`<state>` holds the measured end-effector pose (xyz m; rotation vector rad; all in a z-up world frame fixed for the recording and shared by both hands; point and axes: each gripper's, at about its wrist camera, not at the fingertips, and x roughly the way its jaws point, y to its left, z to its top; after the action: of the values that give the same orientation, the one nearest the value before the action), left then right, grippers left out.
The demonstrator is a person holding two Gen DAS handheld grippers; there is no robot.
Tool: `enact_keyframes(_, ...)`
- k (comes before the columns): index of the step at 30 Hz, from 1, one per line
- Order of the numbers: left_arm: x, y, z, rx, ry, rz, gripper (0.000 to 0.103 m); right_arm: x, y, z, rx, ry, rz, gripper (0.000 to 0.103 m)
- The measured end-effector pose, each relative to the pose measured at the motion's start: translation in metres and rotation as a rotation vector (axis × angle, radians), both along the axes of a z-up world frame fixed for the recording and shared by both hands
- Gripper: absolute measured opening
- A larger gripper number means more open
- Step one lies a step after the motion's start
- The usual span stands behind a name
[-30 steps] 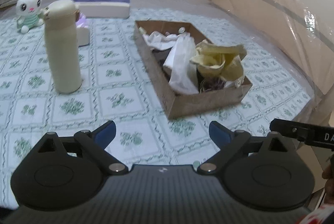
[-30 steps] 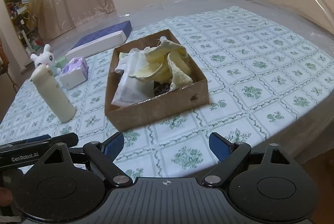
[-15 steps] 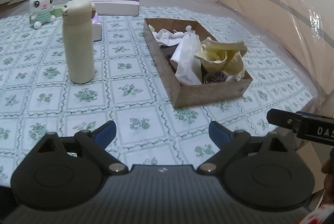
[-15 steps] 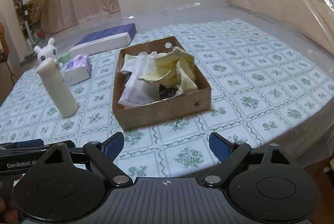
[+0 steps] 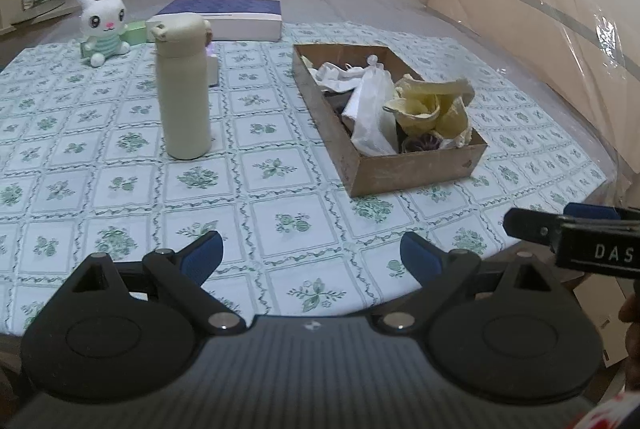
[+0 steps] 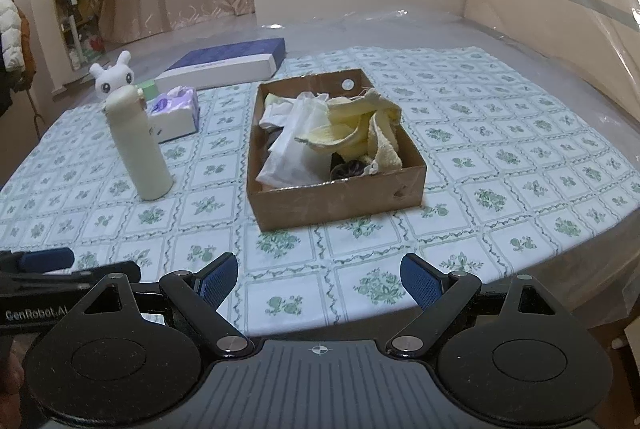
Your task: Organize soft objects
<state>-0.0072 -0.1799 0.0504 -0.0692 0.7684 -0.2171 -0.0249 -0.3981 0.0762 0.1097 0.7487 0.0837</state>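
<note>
A brown cardboard box point(image 5: 416, 171) point(image 6: 336, 201) stands on the table and holds soft things: a yellow cloth point(image 5: 432, 105) point(image 6: 360, 125), a white cloth point(image 5: 372, 105) point(image 6: 292, 149) and a dark round item point(image 5: 422, 143) point(image 6: 348, 169). My left gripper point(image 5: 312, 257) is open and empty, back at the table's near edge. My right gripper point(image 6: 318, 277) is open and empty, also at the near edge, in front of the box. The right gripper's fingers point(image 5: 532, 227) show at the right in the left wrist view.
A cream bottle point(image 5: 184, 89) point(image 6: 138, 145) stands left of the box. A white plush rabbit point(image 5: 104, 23) point(image 6: 112, 75), a tissue pack point(image 6: 176, 113) and a flat blue-and-white box point(image 5: 224, 19) point(image 6: 228, 63) lie at the back. The table edge point(image 6: 520, 269) is close.
Both grippers have pulled back and risen away from the box, so more of the table shows. Both stay open and empty. Nothing on the table has moved.
</note>
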Motion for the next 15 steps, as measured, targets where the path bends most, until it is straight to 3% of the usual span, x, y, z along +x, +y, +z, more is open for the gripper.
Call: enact_keyframes(15, -0.008, 0.018, 0.001, 0.005, 0.012, 0.049, 0.095, -0.003, 0.014, -0.002, -0.011, 0.007, 0.033, 0.088)
